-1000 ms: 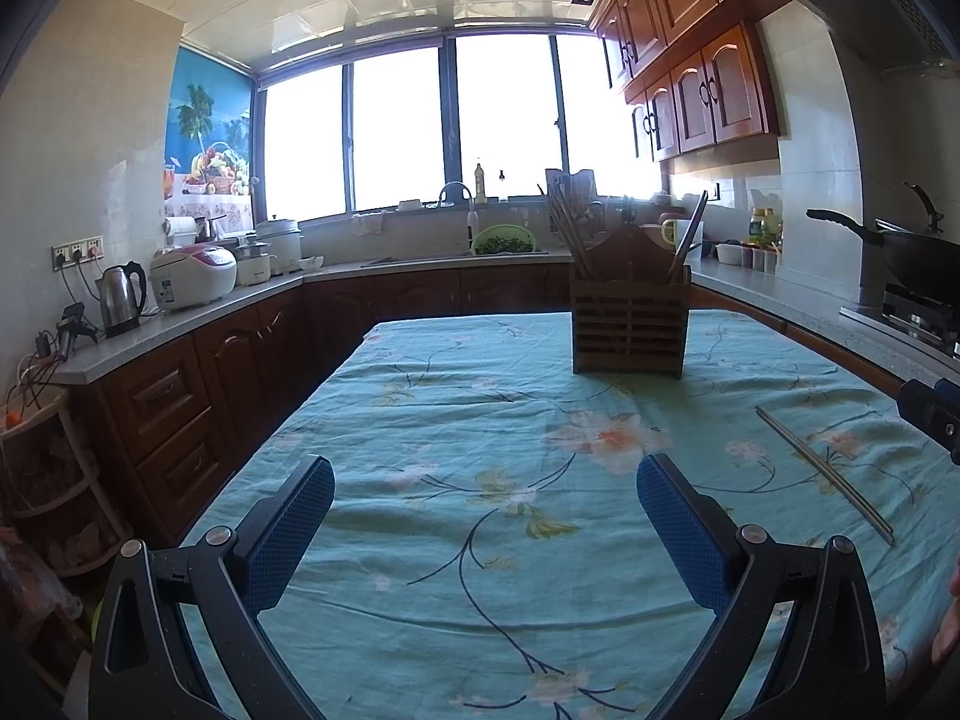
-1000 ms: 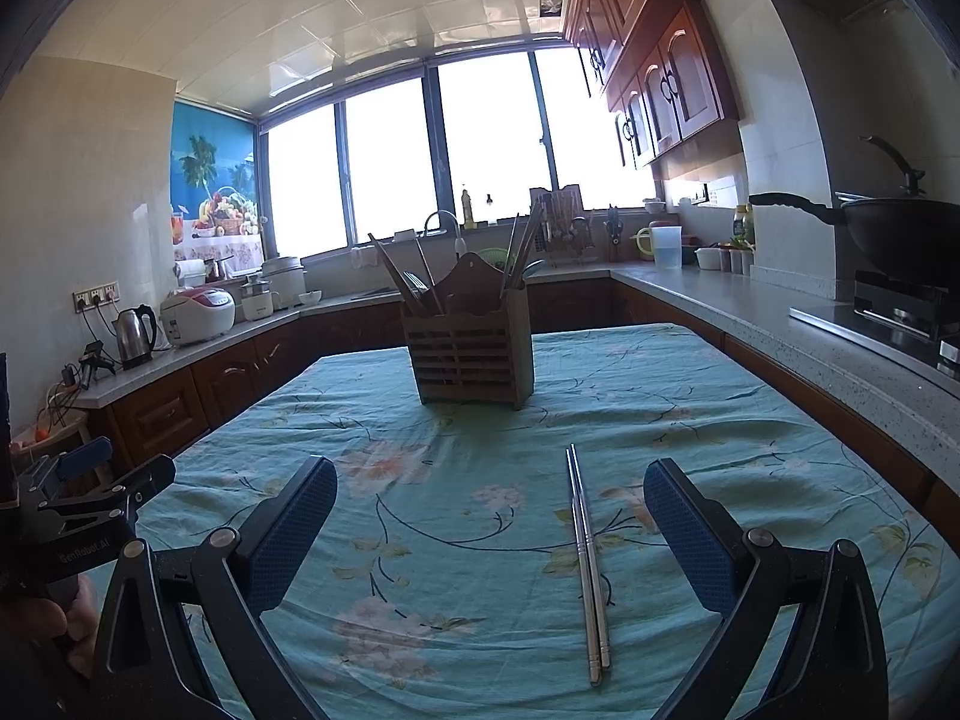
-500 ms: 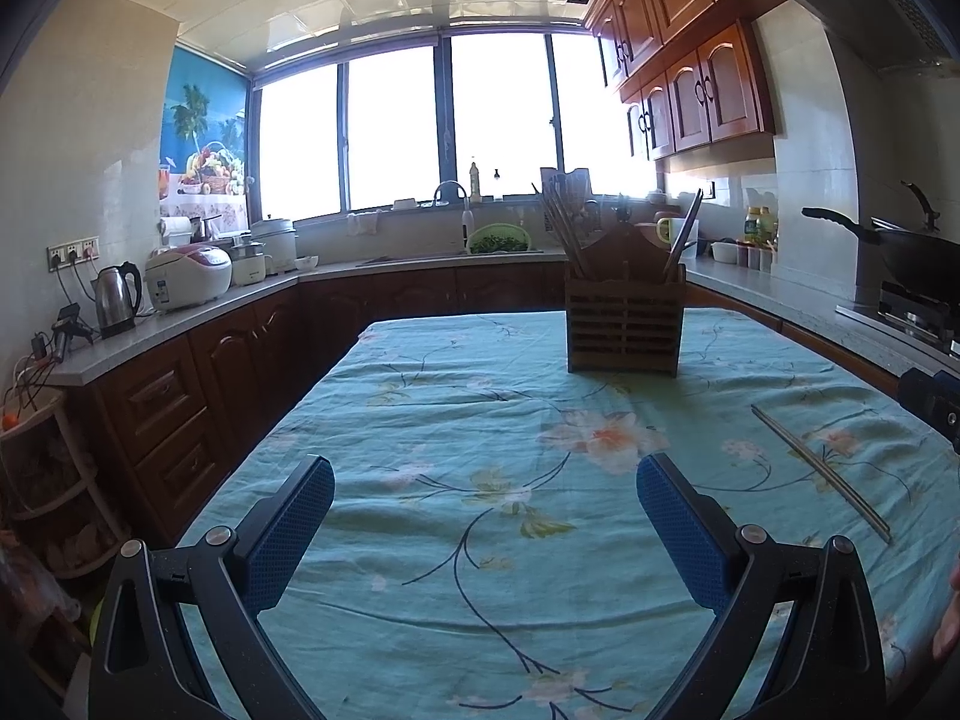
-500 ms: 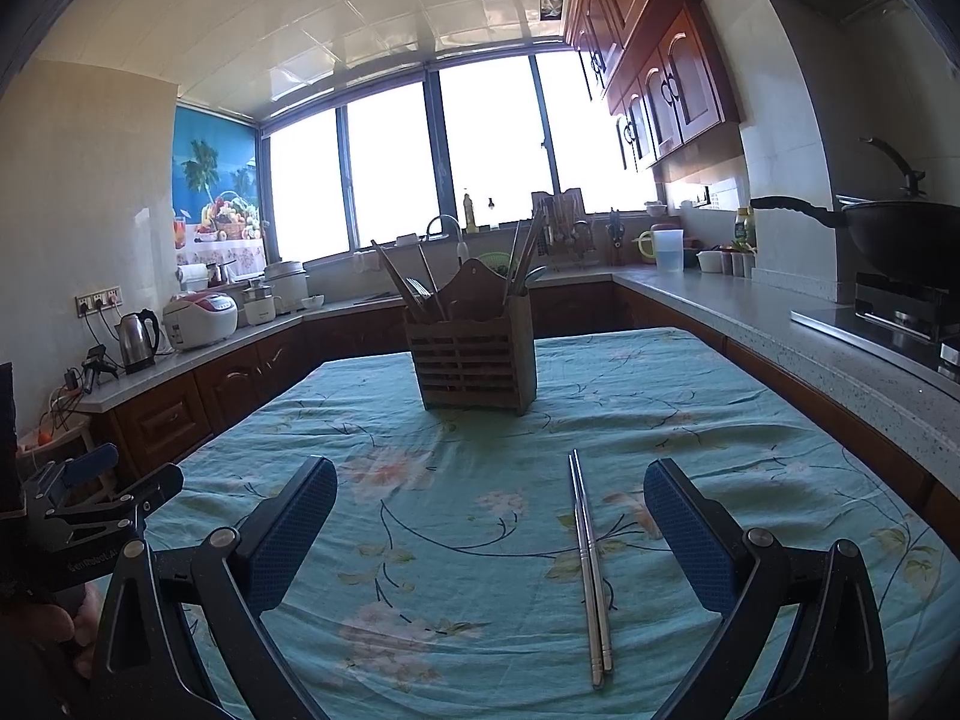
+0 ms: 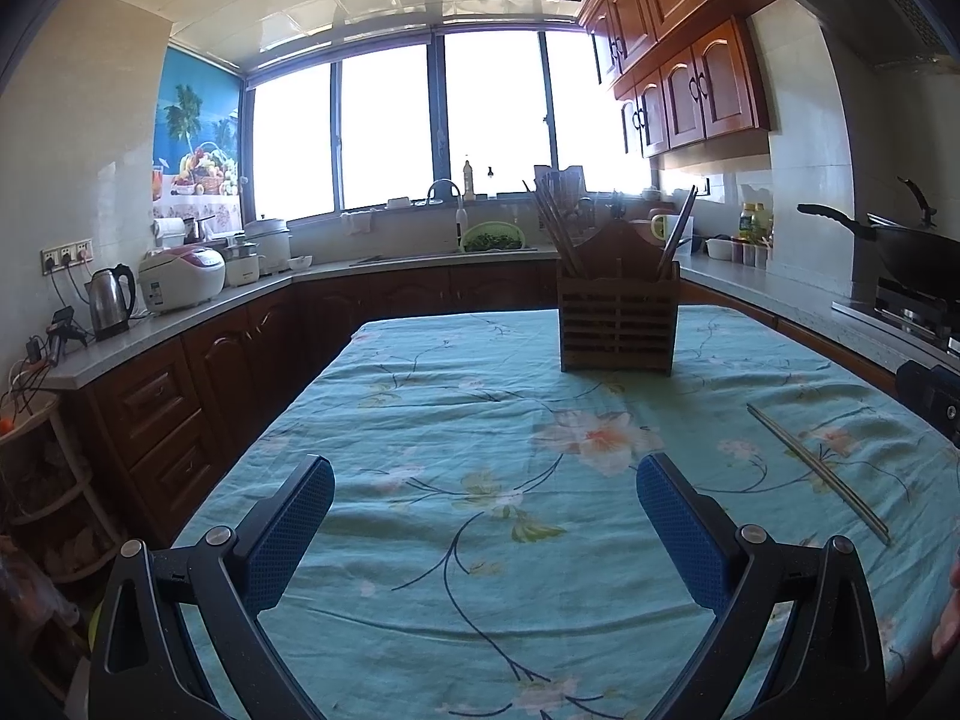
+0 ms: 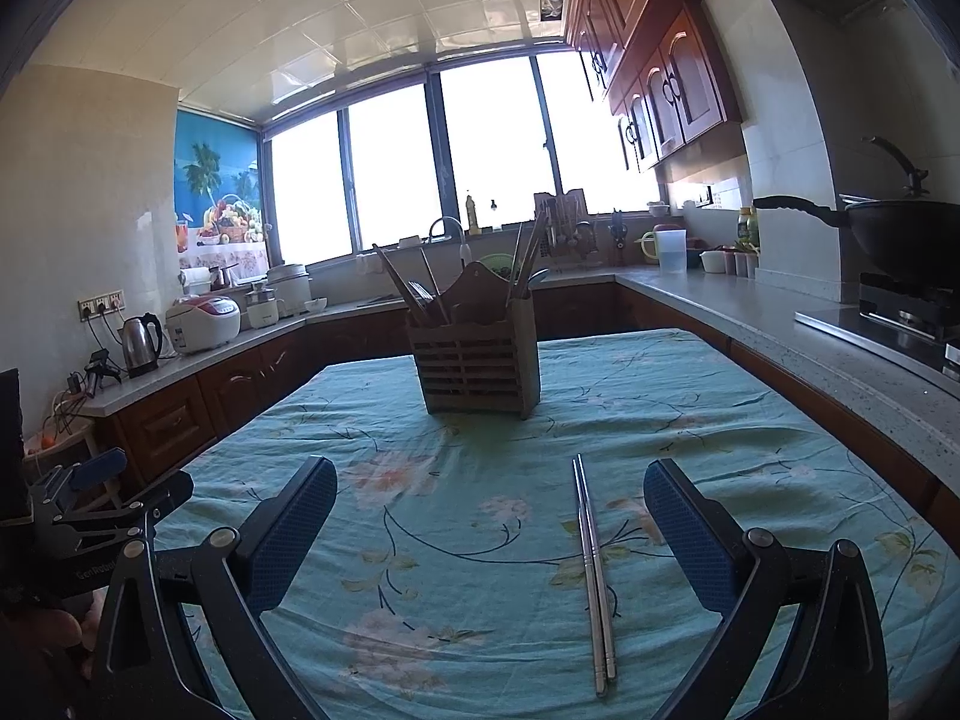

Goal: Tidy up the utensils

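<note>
Both views looked along a worktop covered by a turquoise floral tablecloth in a kitchen with dark wooden cabinets and a bright window at the top centre of the frame.

In the left wrist view, the left claw stood wide, its blue-padded fingers spread at the bottom of the frame with only cloth between them. A slatted brown wooden utensil holder stood upright at centre right, above the claw, with wooden chopsticks leaning out of its top. A pair of slim silver metal chopsticks lay flat on the cloth at the right side of the frame, running diagonally, well apart from the holder and outside the left claw's span. A dark part of the other tool showed at the right edge.

In the right wrist view, the right claw was also spread wide and empty, low over the cloth. The metal chopsticks lay side by side, touching, between its fingers but nearer the right-hand pad, pointing towards the holder at frame centre. The holder kept chopsticks and other utensils in its compartments; which was which could not be told. At the lower left edge the left tool's black frame appeared, gripped by a hand.

A black wok sat on the stove at the right edge, and a steel kettle and a white rice cooker on the side counter at the left.
</note>
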Demonstrator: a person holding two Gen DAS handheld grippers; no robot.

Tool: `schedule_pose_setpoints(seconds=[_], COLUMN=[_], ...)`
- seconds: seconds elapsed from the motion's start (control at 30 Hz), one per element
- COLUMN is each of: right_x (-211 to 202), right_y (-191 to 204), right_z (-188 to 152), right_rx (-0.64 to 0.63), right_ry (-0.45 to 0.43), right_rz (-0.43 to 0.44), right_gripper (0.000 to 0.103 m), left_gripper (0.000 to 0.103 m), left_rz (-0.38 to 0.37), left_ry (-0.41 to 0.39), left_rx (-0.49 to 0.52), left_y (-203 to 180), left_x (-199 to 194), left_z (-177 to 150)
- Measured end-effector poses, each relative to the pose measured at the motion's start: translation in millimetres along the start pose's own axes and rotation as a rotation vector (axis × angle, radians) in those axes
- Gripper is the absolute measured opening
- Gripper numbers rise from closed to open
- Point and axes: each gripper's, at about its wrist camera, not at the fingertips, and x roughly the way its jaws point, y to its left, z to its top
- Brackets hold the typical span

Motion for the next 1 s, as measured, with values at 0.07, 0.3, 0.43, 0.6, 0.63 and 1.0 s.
schedule_pose_setpoints(seconds=[0.07, 0.3, 0.43, 0.6, 0.63, 1.0], right_x=[1.0, 2.6, 3.5, 4.5, 4.5, 9.4], right_y=[-0.7, -2.1, -2.7, -3.3, -3.3, -4.9], right_z=[0.6, 1.7, 2.2, 2.4, 2.4, 2.7], right_rx=[0.003, 0.012, 0.016, 0.022, 0.023, 0.032], right_ry=[0.001, 0.001, 0.003, 0.008, 0.008, 0.023], right_rz=[0.001, 0.008, 0.011, 0.012, 0.013, 0.009], right_gripper=[0.103, 0.103, 0.103, 0.103, 0.103, 0.103], left_gripper=[0.102, 0.102, 0.102, 0.102, 0.102, 0.102], left_rz=[-0.001, -0.004, -0.007, -0.009, -0.008, -0.012], left_ry=[0.002, 0.004, 0.007, 0.013, 0.014, 0.030], left_rx=[-0.002, -0.003, -0.004, -0.007, -0.008, -0.010], left_y=[-1.3, -7.0, -10.0, -12.2, -12.9, -17.4], left_x=[-0.2, 0.2, 0.7, 1.7, 1.8, 6.5], left_z=[0.8, 3.5, 3.8, 5.1, 5.3, 7.5])
